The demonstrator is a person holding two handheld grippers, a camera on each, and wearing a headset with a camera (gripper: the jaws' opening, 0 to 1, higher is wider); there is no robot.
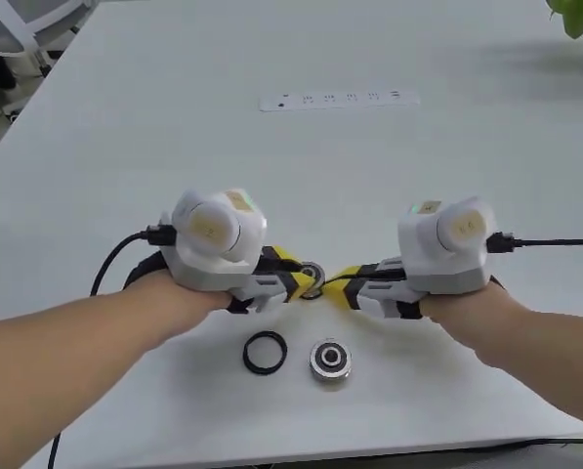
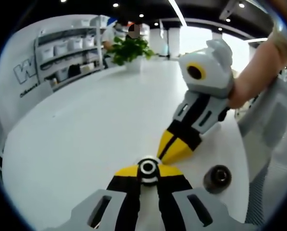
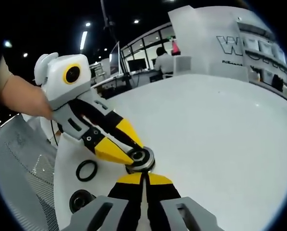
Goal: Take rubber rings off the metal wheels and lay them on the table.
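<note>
Left gripper (image 1: 301,283) clamps a wheel (image 1: 312,277), while right gripper (image 1: 335,283), jaws pressed together, touches its rim; a ring (image 1: 265,353) and second wheel (image 1: 330,360) lie nearby on the table (image 1: 389,166).

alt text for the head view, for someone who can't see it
Two hand-held grippers, the left gripper and the right gripper, meet tip to tip at a small metal wheel over a white table. Nearer the camera lie a loose black rubber ring and a second metal wheel.
</note>
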